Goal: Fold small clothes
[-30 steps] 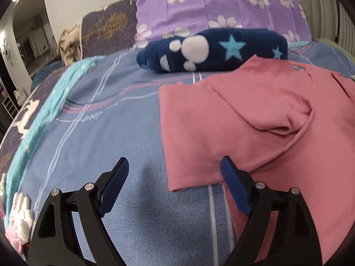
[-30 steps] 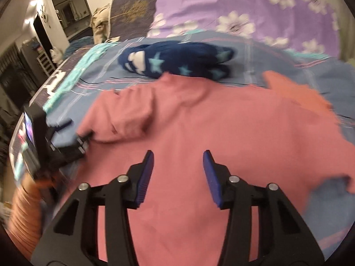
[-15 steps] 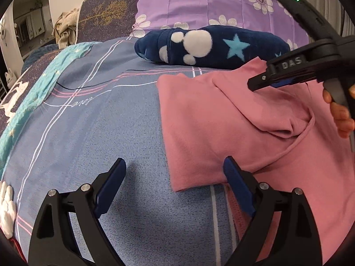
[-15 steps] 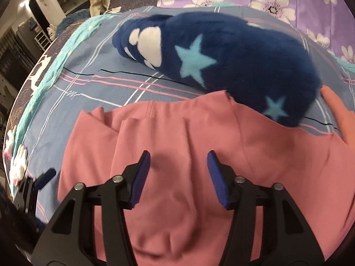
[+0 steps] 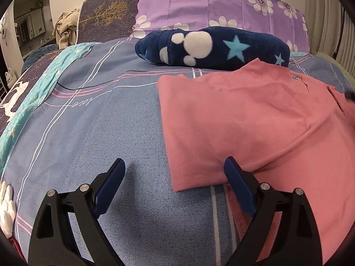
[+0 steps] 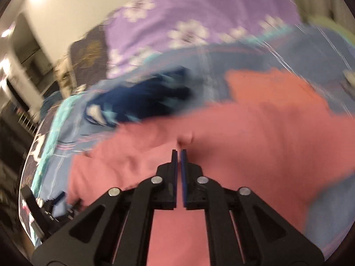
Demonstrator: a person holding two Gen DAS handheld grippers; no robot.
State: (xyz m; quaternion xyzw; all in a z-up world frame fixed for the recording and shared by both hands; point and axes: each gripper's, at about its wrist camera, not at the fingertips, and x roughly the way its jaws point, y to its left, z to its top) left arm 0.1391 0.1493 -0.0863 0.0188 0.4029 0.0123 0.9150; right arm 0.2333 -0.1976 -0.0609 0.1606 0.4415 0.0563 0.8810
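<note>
A pink shirt lies on the blue bedspread, its left side folded over with a straight edge. My left gripper is open, low over the bed at the shirt's near left corner, one finger on each side of that corner. In the blurred right wrist view the pink shirt fills the middle. My right gripper has its jaws almost together; a small pinch of pink cloth stands just beyond the tips, and I cannot tell whether it is held.
A dark blue fleece bundle with stars and white dots lies behind the shirt, also in the right wrist view. A purple flowered pillow leans at the headboard. A teal cloth runs along the bed's left side.
My right gripper has closed from wide open to nearly shut and left the left wrist view. The shirt's loose sleeve fold has been flattened. My left gripper stays put.
</note>
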